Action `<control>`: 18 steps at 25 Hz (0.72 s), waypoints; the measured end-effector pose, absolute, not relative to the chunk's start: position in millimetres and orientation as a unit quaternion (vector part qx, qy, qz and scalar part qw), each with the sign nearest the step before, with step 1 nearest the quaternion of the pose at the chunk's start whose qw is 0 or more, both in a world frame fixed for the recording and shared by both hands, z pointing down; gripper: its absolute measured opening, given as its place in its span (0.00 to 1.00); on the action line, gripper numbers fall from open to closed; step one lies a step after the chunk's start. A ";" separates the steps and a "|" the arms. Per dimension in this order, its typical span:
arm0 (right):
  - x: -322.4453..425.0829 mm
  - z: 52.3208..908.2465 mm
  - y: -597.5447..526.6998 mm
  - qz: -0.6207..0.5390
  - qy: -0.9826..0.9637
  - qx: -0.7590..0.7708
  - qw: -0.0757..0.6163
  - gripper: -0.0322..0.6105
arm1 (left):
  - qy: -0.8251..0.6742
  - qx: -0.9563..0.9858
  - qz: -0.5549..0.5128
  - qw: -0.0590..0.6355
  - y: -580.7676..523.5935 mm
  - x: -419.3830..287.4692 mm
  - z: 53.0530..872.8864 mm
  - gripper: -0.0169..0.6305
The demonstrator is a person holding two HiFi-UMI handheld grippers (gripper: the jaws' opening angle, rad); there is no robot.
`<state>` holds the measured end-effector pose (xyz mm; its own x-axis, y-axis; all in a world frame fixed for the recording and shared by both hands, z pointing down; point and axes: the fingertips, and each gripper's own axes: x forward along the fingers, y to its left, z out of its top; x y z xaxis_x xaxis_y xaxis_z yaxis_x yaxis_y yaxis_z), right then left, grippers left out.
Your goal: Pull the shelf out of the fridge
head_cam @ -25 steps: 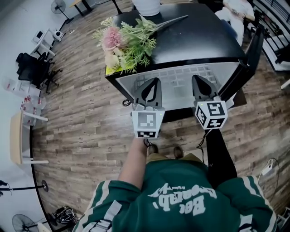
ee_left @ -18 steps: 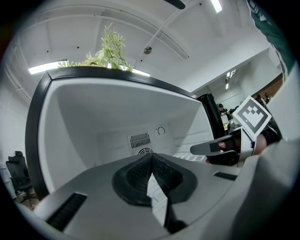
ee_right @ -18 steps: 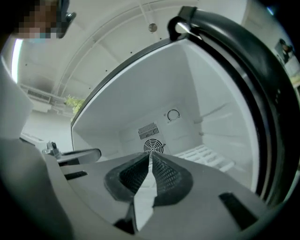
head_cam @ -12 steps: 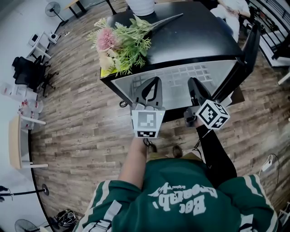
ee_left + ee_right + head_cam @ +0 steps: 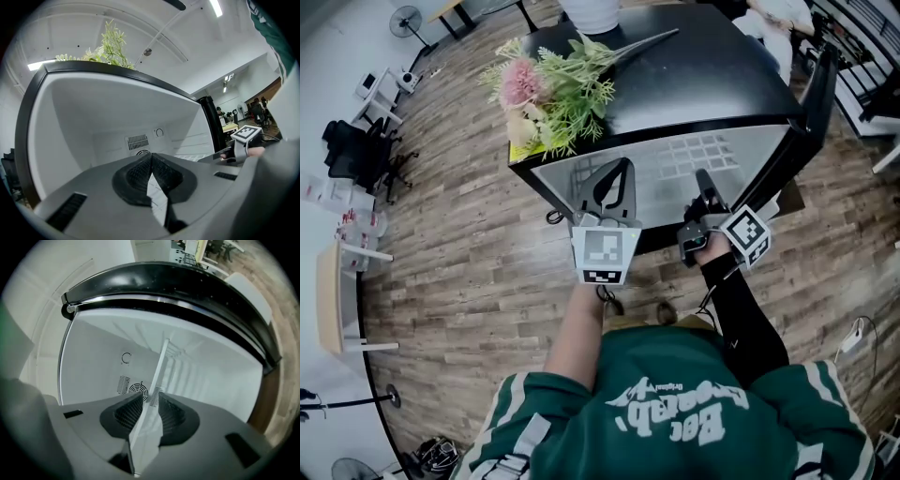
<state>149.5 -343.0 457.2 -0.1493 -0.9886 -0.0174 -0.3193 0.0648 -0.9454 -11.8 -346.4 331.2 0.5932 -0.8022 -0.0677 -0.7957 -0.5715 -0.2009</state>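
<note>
A low black fridge (image 5: 703, 66) stands open in front of me, its white inside facing up in the head view. The pale shelf (image 5: 675, 173) lies across it. My right gripper (image 5: 703, 183) is rolled on its side at the shelf's front edge. In the right gripper view the thin shelf plate (image 5: 161, 364) runs edge-on between the pads, and the right gripper (image 5: 150, 397) is shut on it. My left gripper (image 5: 617, 173) hangs level over the shelf's left part. In the left gripper view the left gripper (image 5: 151, 157) has its tips touching and holds nothing that I can see.
Artificial flowers (image 5: 553, 84) lie on the fridge's top at the left. The open black door (image 5: 811, 103) stands at the right. Wood floor surrounds the fridge, with chairs (image 5: 352, 155) and a small table (image 5: 333, 295) far left. My feet are just below the fridge front.
The right gripper has rolled onto its side and dropped toward the shelf's front edge, taking the shelf between its pads. The left gripper has stayed in place.
</note>
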 end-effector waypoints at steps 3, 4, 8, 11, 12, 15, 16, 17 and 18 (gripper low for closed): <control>143.6 452.4 -349.3 -0.448 0.615 -0.493 0.423 0.23 | 0.452 -0.885 -0.019 0.108 -347.7 -16.5 331.0 0.05; 142.7 452.0 -351.2 -0.454 0.609 -0.485 0.433 0.22 | 0.453 -0.885 -0.020 0.108 -348.0 -17.4 330.9 0.05; 142.1 453.8 -356.9 -0.466 0.599 -0.473 0.447 0.17 | 0.455 -0.884 -0.019 0.106 -348.6 -18.6 331.5 0.05; 140.8 456.2 -361.5 -0.468 0.596 -0.474 0.449 0.15 | 0.460 -0.882 -0.017 0.104 -350.5 -24.7 331.8 0.05; 140.8 456.5 -362.8 -0.468 0.595 -0.474 0.449 0.15 | 0.462 -0.881 -0.017 0.103 -351.0 -26.2 332.4 0.05; 142.5 457.1 -367.1 -0.468 0.593 -0.477 0.449 0.15 | 0.463 -0.880 -0.017 0.101 -352.3 -27.4 334.3 0.05; 142.9 457.5 -368.7 -0.467 0.593 -0.478 0.449 0.15 | 0.464 -0.880 -0.016 0.101 -352.9 -27.7 334.6 0.05; 142.9 458.0 -370.3 -0.466 0.593 -0.479 0.449 0.15 | 0.464 -0.880 -0.015 0.100 -353.5 -28.1 334.8 0.05; 142.3 458.3 -371.9 -0.465 0.593 -0.480 0.449 0.15 | 0.464 -0.880 -0.016 0.100 -354.1 -28.6 335.3 0.05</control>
